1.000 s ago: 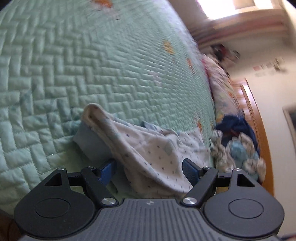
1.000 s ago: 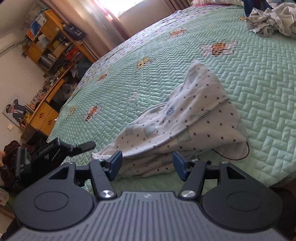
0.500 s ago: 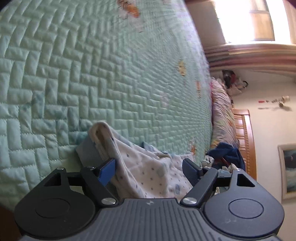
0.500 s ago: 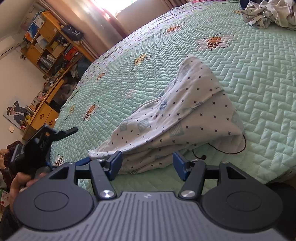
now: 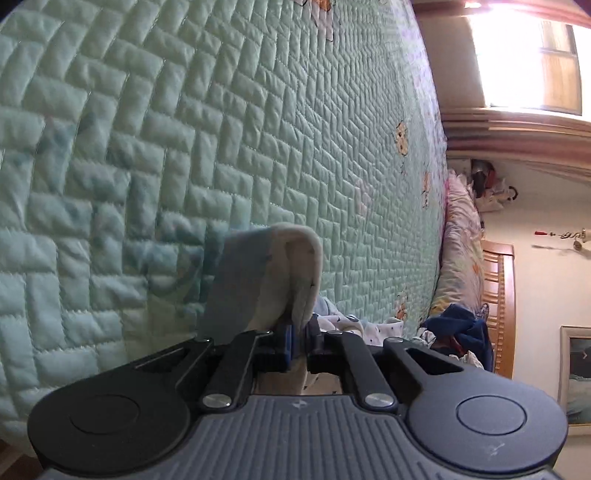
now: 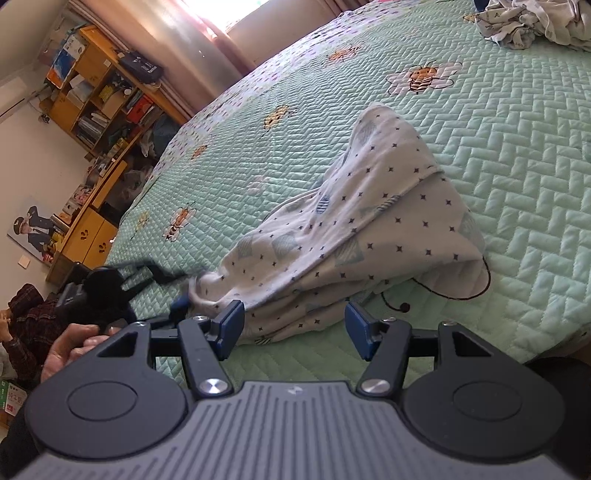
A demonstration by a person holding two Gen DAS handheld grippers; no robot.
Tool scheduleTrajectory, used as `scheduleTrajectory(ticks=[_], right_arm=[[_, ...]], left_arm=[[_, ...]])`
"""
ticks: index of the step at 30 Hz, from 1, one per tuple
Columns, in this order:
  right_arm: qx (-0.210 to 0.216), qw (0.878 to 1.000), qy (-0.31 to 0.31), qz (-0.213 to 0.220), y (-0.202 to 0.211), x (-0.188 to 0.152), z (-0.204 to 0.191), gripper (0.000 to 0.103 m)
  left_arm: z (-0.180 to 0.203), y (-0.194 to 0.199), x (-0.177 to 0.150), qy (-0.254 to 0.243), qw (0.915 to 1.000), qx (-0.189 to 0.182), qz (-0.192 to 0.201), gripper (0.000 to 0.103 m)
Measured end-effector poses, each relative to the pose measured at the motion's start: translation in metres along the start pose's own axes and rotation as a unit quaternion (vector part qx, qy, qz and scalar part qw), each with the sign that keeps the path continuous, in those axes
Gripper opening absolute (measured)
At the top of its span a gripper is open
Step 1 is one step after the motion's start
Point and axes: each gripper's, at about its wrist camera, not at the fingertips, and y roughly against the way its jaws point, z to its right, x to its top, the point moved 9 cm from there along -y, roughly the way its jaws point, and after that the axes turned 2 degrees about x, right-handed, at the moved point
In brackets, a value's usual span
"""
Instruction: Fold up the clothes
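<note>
A white garment (image 6: 369, 229) with small dark stars lies bunched on the green quilted bed (image 6: 517, 129). In the left wrist view its cuffed end (image 5: 269, 273) stands up in front of my left gripper (image 5: 299, 332), whose jaws are closing and pinch the cloth edge between the blue pads. The right wrist view shows that same gripper (image 6: 184, 295) at the garment's left end, held by a hand (image 6: 74, 343). My right gripper (image 6: 293, 328) is open just in front of the garment's near edge, with nothing between its fingers.
A pile of crumpled clothes (image 6: 535, 22) lies far back on the bed, seen also as a dark blue and white heap (image 5: 458, 332) by the wooden headboard (image 5: 498, 295). A thin black cord (image 6: 443, 291) loops beside the garment. A bookshelf (image 6: 99, 96) stands beyond the bed.
My left gripper moved in and down onto the garment's cuffed end, rolled, and shut on the cloth. The right gripper stayed put and open.
</note>
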Motion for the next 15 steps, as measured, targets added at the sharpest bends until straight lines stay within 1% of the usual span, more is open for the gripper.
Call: scheduleTrajectory(ticks=[3,5,6,7,8,9,10,11,13,14,15], right_arm=[[-0.008,1.000,-0.012,-0.001,-0.002,0.001,0.008,0.062],[-0.011,1.000,-0.019,-0.001,-0.002,0.002,0.012,0.062],[-0.010,1.000,-0.021,0.000,-0.002,0.003,0.014,0.062],[-0.009,1.000,-0.023,0.001,-0.002,0.003,0.014,0.062],[-0.009,1.000,-0.023,0.002,-0.002,0.004,0.014,0.062],[-0.008,1.000,-0.023,0.004,-0.001,0.005,0.015,0.062],[-0.005,1.000,-0.023,0.007,0.001,0.005,0.014,0.062],[-0.003,1.000,-0.025,0.013,0.003,0.007,0.014,0.062],[0.002,0.999,-0.028,0.027,0.010,0.011,0.015,0.062],[0.004,0.999,-0.031,0.037,0.016,0.015,0.015,0.062],[0.007,0.998,-0.034,0.048,0.022,0.019,0.016,0.062]], left_arm=[[0.004,0.007,-0.002,-0.024,0.9995,0.009,0.020,0.006],[0.020,0.015,-0.003,-0.061,0.9975,0.009,0.035,0.005],[0.036,0.021,-0.004,-0.093,0.9947,0.003,0.044,0.005],[0.057,0.029,-0.006,-0.132,0.9897,-0.006,0.055,0.005],[0.080,0.036,-0.009,-0.173,0.9827,-0.018,0.065,0.005],[0.107,0.045,-0.012,-0.216,0.9730,-0.034,0.075,0.005],[0.135,0.054,-0.017,-0.258,0.9610,-0.051,0.085,0.004],[0.164,0.064,-0.023,-0.300,0.9470,-0.071,0.092,0.004],[0.219,0.084,-0.038,-0.378,0.9153,-0.101,0.098,0.004],[0.245,0.093,-0.046,-0.413,0.8986,-0.114,0.096,0.004],[0.267,0.101,-0.055,-0.443,0.8839,-0.124,0.086,0.004]])
